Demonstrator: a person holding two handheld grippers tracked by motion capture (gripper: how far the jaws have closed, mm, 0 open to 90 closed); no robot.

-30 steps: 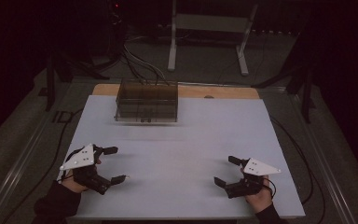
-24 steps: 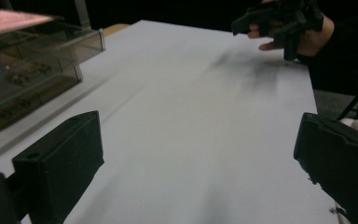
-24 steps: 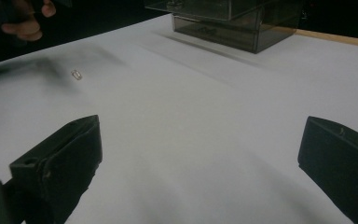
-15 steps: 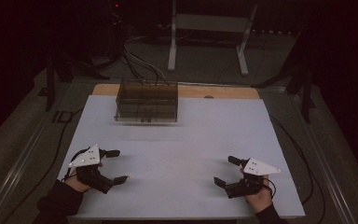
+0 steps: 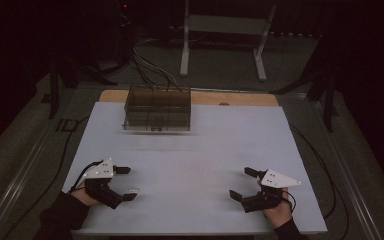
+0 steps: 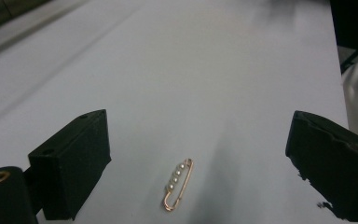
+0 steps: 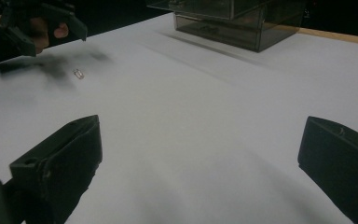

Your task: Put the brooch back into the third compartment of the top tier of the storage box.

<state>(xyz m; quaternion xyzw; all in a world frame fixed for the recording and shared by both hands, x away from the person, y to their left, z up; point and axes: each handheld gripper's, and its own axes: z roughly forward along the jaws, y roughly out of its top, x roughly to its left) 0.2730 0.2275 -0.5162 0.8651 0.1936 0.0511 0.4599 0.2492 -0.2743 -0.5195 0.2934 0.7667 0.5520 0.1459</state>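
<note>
Since the earlier frame the left gripper (image 5: 125,183) has sunk toward the pin (image 6: 178,185), its jaws just closing a little yet spread wide, the pin on the table (image 5: 195,150) between them, untouched. The right gripper (image 5: 241,183) rests well apart from the pin, jaws released and empty. The clear box (image 5: 157,110) stands far beyond the pin. Light, thin and probably slippery (gold wire with small pearls), the pin likely wants a gentle pinch across its long sides.
</note>
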